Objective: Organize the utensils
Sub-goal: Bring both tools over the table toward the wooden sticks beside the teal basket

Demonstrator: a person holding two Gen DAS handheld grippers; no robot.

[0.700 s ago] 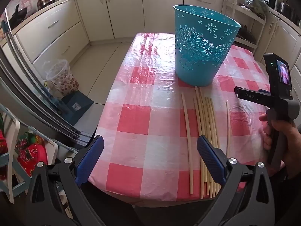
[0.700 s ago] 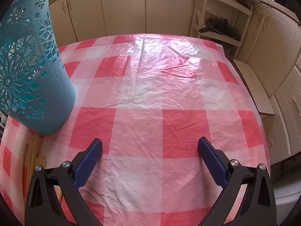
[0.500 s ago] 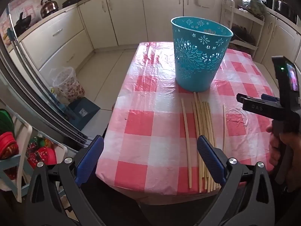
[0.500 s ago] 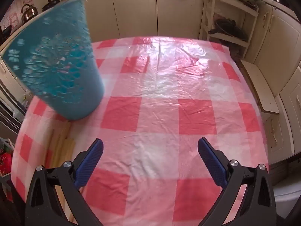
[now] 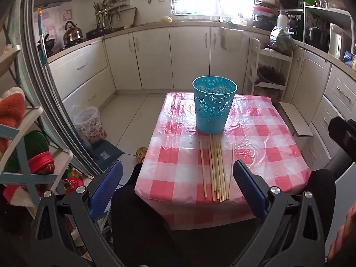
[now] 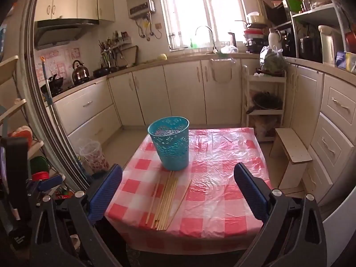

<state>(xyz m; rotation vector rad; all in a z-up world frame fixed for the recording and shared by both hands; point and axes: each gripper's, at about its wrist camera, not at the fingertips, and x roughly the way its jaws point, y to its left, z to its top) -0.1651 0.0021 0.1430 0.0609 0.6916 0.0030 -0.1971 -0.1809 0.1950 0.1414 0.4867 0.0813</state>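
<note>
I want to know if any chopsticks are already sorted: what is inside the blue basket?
The blue basket shows only its own perforated inner wall near the rim; no sticks rise out of it. Its bottom is hidden. The chopsticks lie on the tablecloth.

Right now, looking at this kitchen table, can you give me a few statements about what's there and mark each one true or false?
1. The turquoise perforated plastic basket stands upright on the red-and-white checked tablecloth. True.
2. The long pale wooden chopsticks are inside the basket. False: they lie flat on the cloth, in front of the basket.
3. The left gripper is clamped on a chopstick. False: its jaws are wide open and hold nothing.
4. The right gripper is open and empty. True.
5. One chopstick lies a little apart from the main bunch, on the right in the left wrist view. True.
</note>
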